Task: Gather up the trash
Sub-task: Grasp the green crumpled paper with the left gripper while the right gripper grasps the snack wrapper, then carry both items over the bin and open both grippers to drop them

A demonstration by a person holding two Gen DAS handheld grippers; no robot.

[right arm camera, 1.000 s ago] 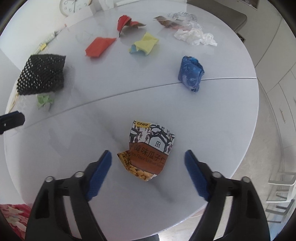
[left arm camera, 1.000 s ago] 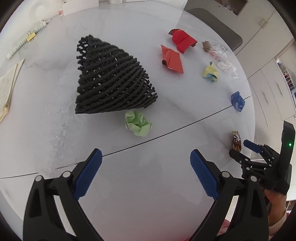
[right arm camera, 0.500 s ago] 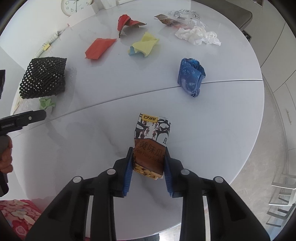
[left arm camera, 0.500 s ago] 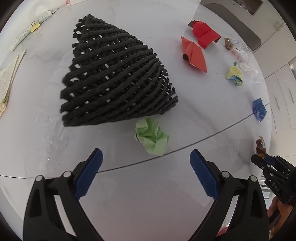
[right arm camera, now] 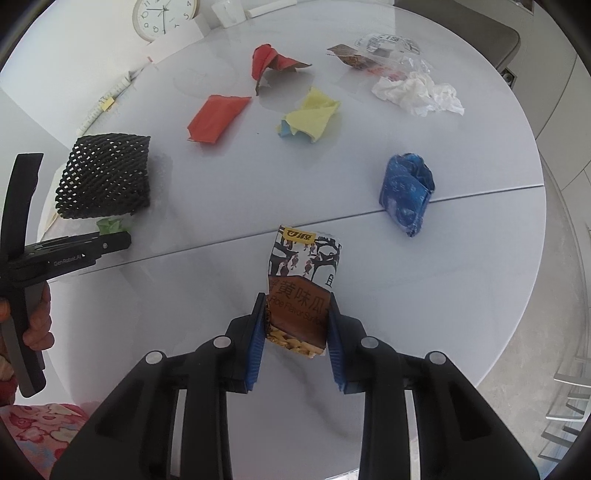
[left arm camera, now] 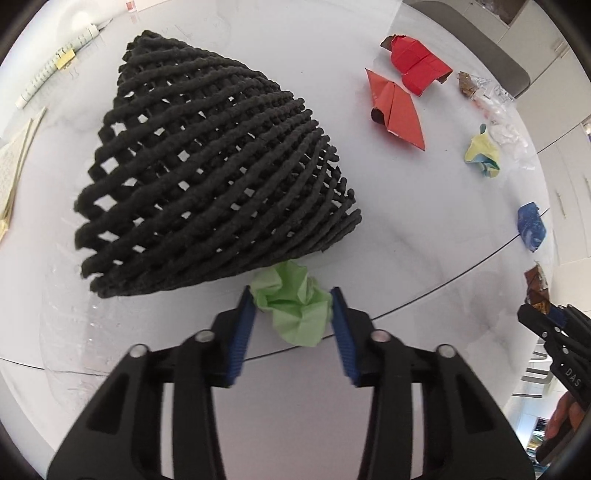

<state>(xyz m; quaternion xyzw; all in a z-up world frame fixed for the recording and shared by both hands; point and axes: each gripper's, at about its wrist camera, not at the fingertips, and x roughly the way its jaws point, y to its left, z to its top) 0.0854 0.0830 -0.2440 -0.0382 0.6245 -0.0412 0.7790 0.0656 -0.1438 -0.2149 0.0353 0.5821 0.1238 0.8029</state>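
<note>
My left gripper (left arm camera: 291,312) is shut on a crumpled green paper ball (left arm camera: 293,304) at the foot of the black foam net (left arm camera: 207,184). My right gripper (right arm camera: 295,314) is shut on a brown snack packet (right arm camera: 301,291) near the table's front edge; the packet also shows at the right of the left wrist view (left arm camera: 537,290). Other trash lies on the white round table (right arm camera: 461,258): a blue wrapper (right arm camera: 406,192), yellow paper (right arm camera: 312,118), two red papers (right arm camera: 218,116) (right arm camera: 269,62), white tissue (right arm camera: 417,94) and a clear wrapper (right arm camera: 376,51).
A clock (right arm camera: 162,16) leans at the table's far edge. Papers (left arm camera: 11,166) and a tube (left arm camera: 55,66) lie at the far left. A seam (right arm camera: 480,192) crosses the tabletop. The table edge drops to the floor on the right.
My left gripper moved forward and closed on the green paper ball. My right gripper closed on the snack packet and keeps its hold.
</note>
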